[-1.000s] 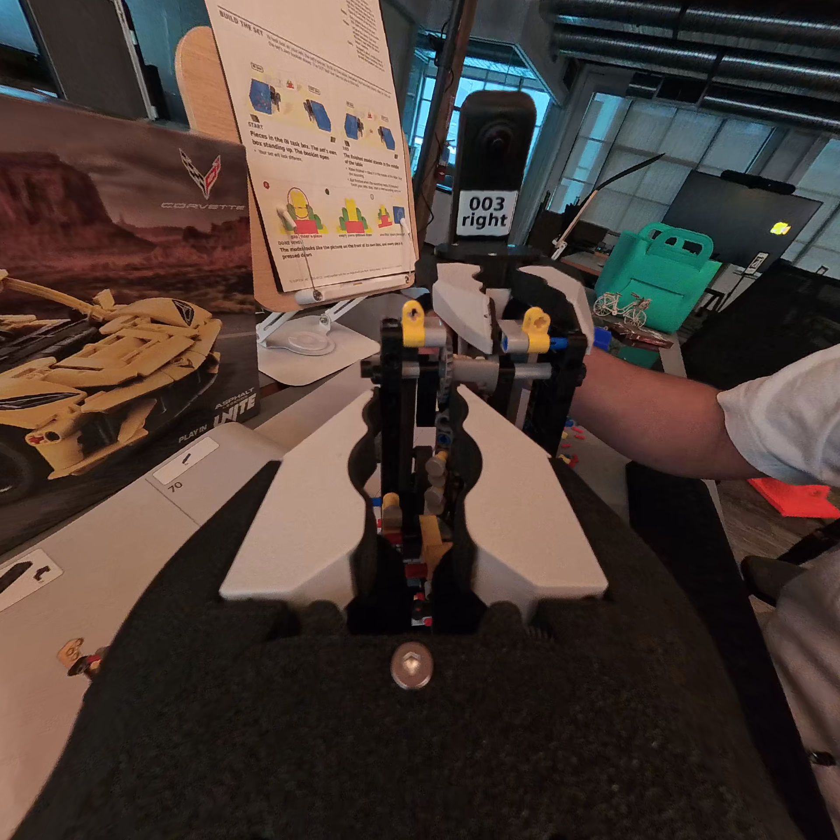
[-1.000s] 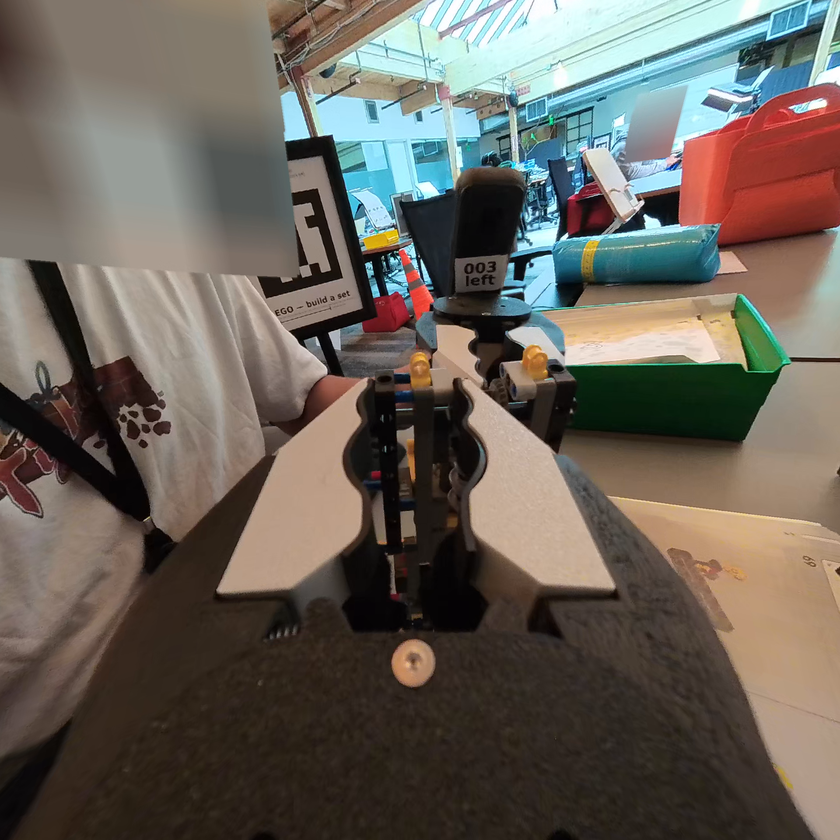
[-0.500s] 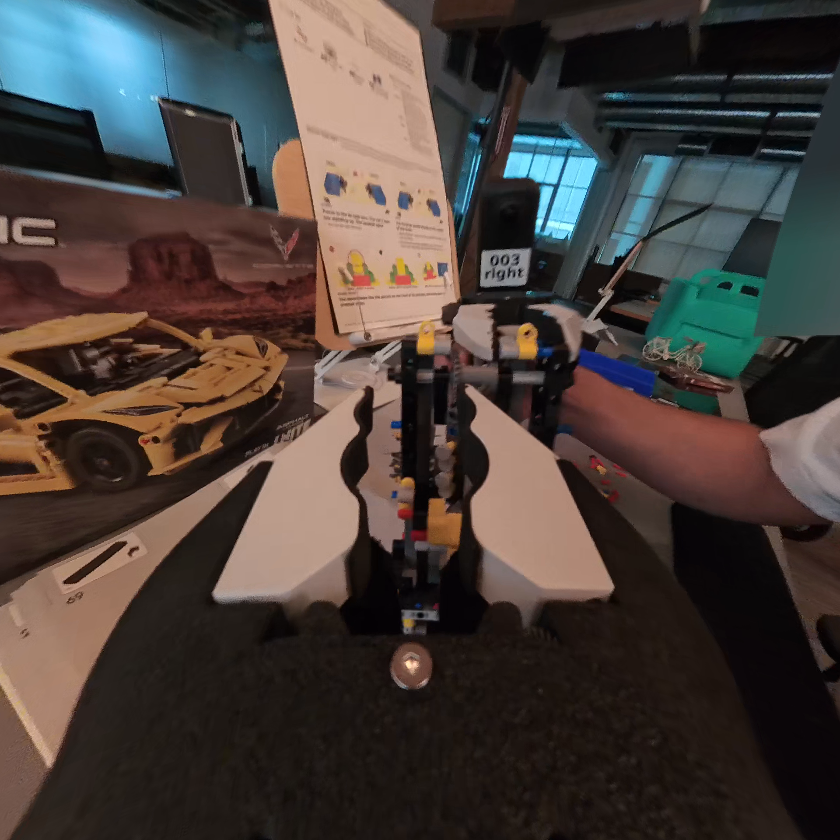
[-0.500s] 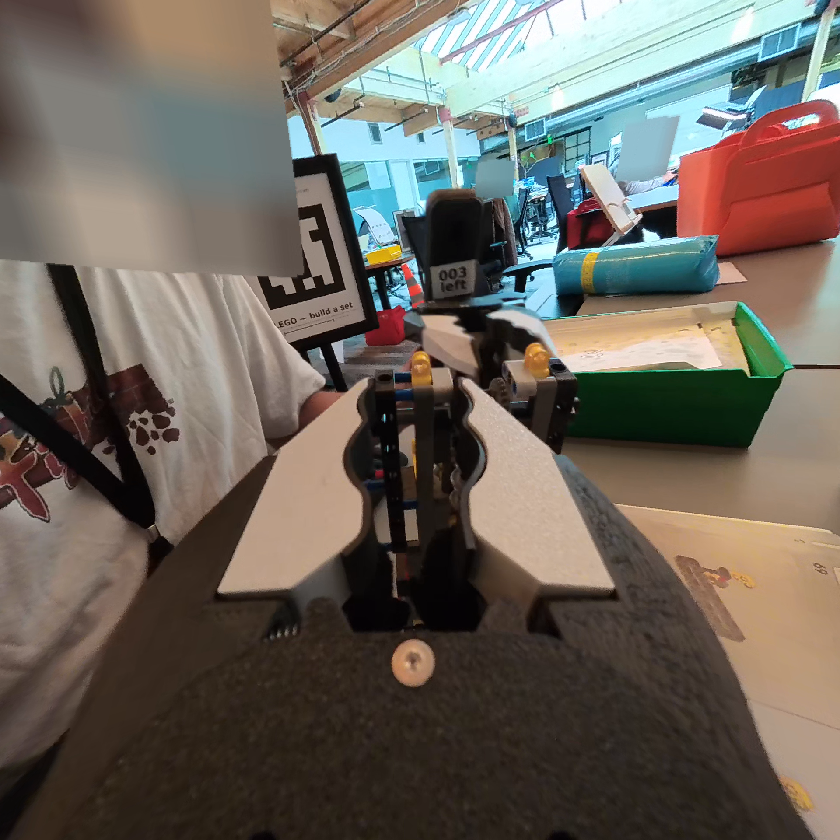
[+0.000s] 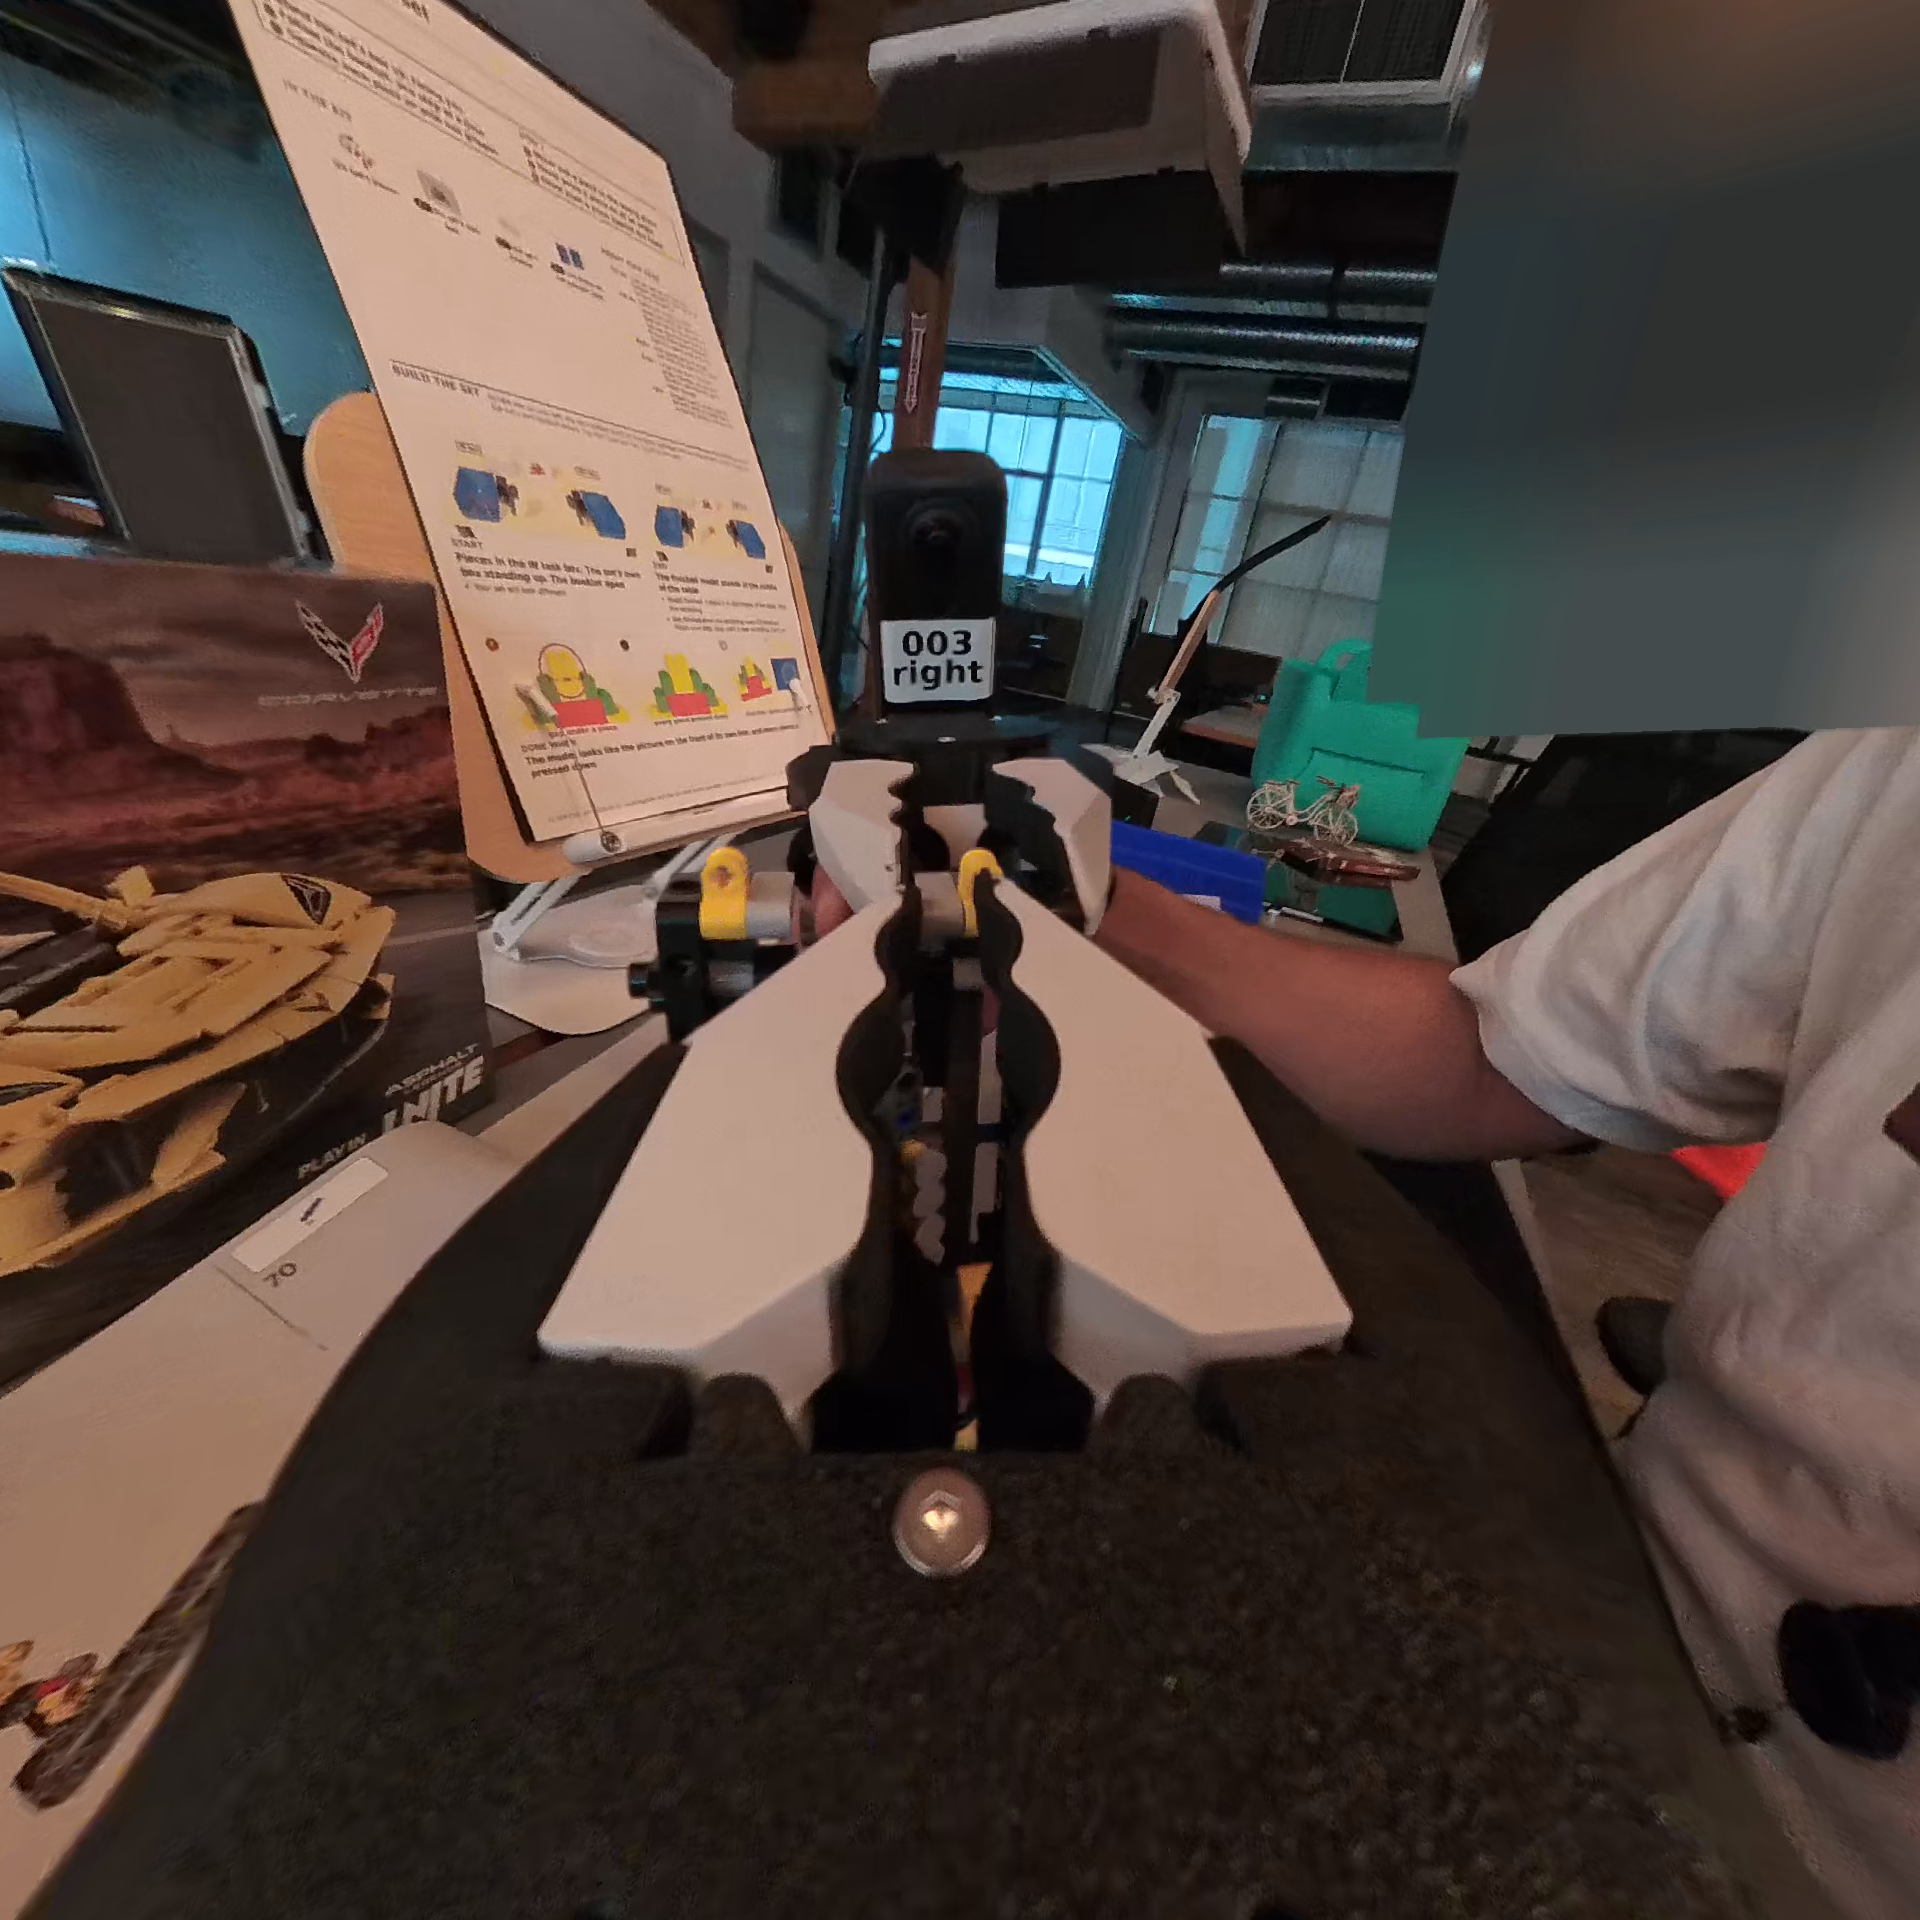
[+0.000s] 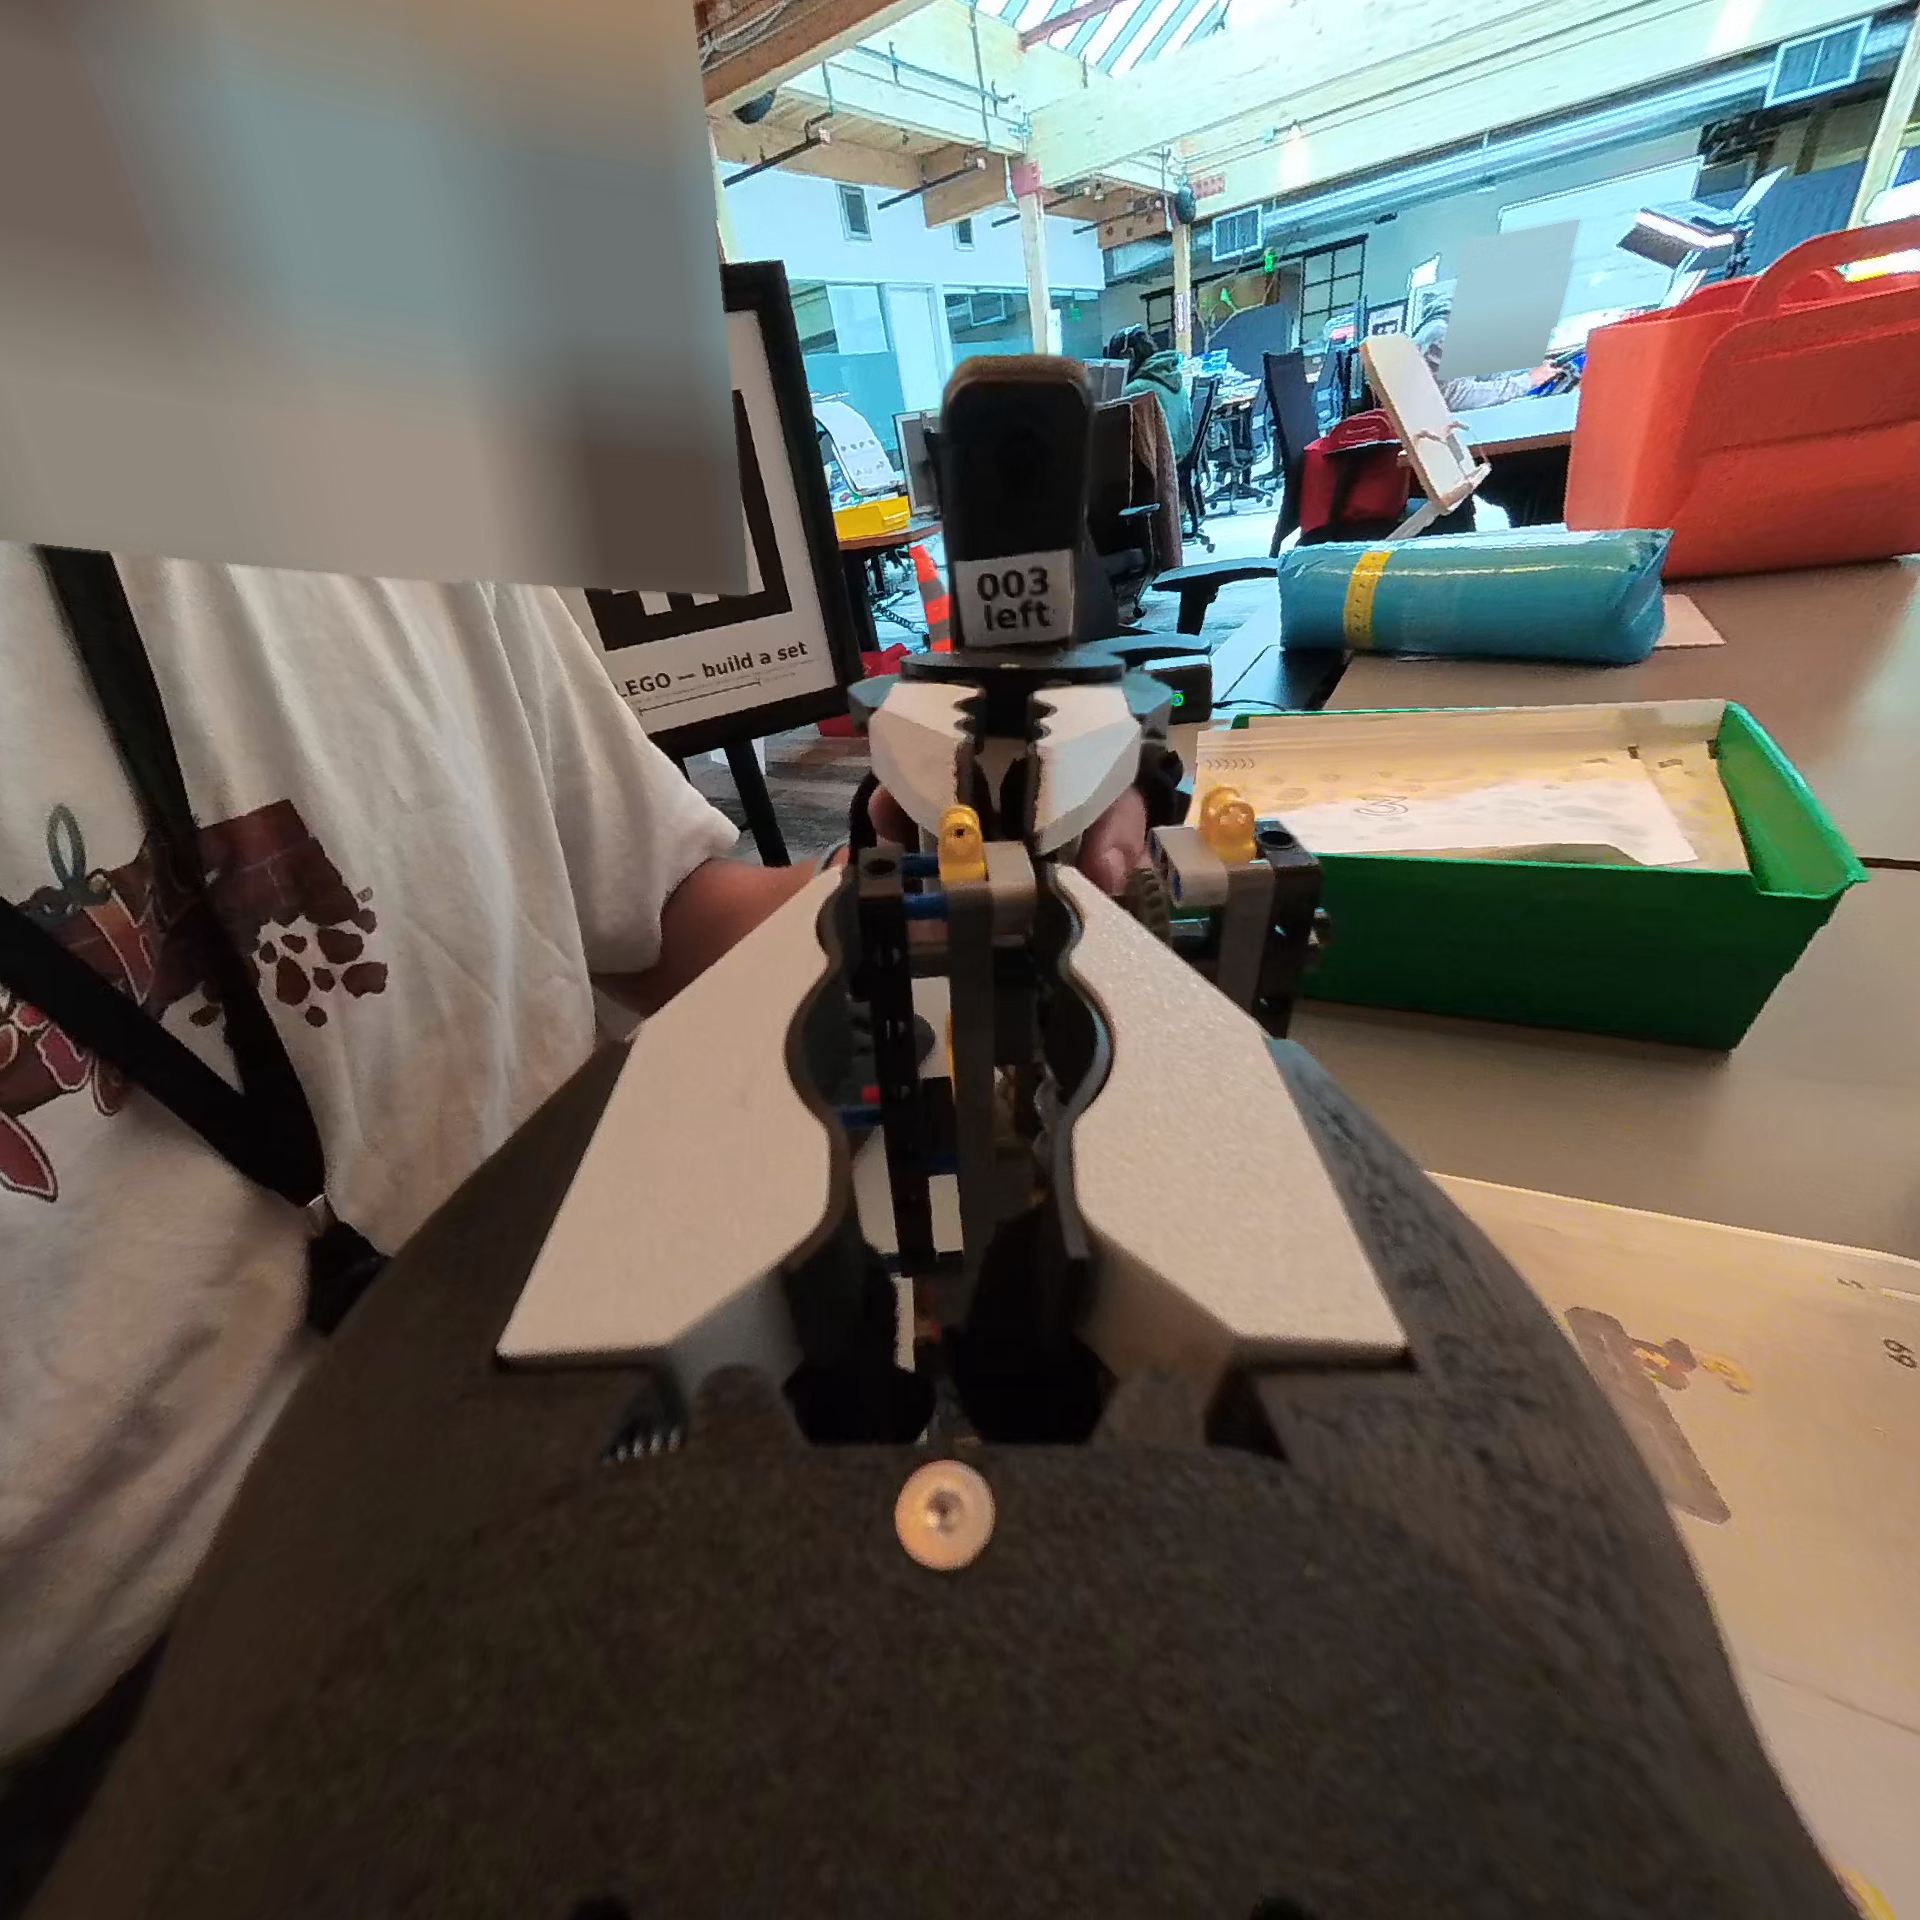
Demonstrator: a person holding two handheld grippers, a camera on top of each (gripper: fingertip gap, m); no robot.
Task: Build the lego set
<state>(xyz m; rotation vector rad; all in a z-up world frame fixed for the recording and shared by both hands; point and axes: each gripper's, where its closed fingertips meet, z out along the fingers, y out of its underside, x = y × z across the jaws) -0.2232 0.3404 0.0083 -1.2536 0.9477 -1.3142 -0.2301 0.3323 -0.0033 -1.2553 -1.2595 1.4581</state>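
Above the table [image 6: 1558, 1091] with its green tray [image 6: 1787, 883] on the right, we grasp the black lego frame [image 5: 961, 1049] in mid-air, left gripper [image 5: 940, 914] and right gripper [image 6: 982, 883] both clenched on it from opposite ends.

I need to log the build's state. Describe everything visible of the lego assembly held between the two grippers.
The lego assembly is a narrow frame of black and grey holed plastic beams with blue pins and two yellow connectors on top. It is held off the table, the left gripper and right gripper shut on it from opposite sides. One yellow-topped section juts out sideways, ungripped.
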